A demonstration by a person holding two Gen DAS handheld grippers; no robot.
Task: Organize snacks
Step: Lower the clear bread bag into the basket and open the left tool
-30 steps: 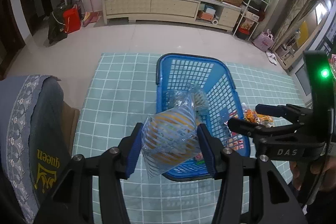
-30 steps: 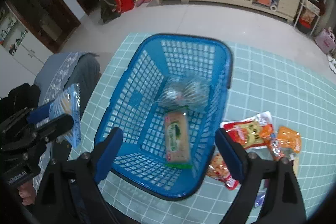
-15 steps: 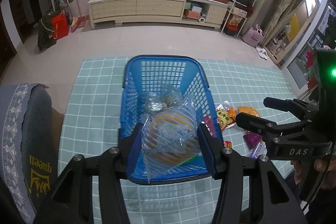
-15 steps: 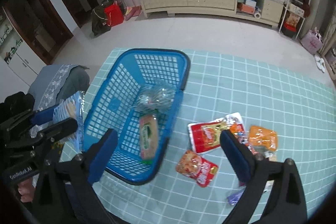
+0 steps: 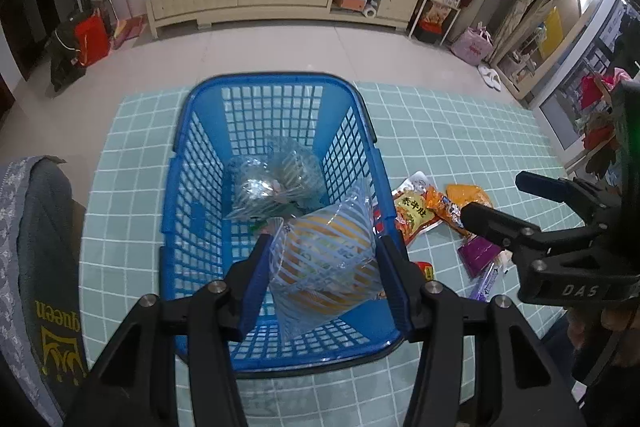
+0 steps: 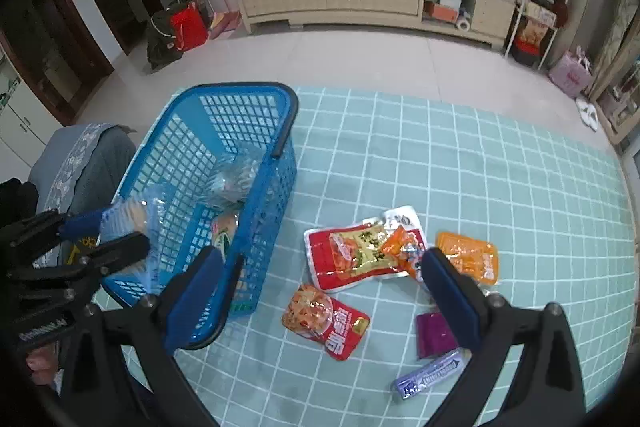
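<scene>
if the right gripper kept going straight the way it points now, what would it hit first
Most likely the red snack pouch lying on the teal checked cloth, which sits about midway between the open, empty jaws of the right gripper. The larger red and white packet lies just beyond it. Depth is hard to judge in this fisheye view.

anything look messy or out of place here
Yes: several snack packets lie loose and overlapping on the checked mat beside the blue basket, not in it. Nothing looks spilled or torn.
</scene>
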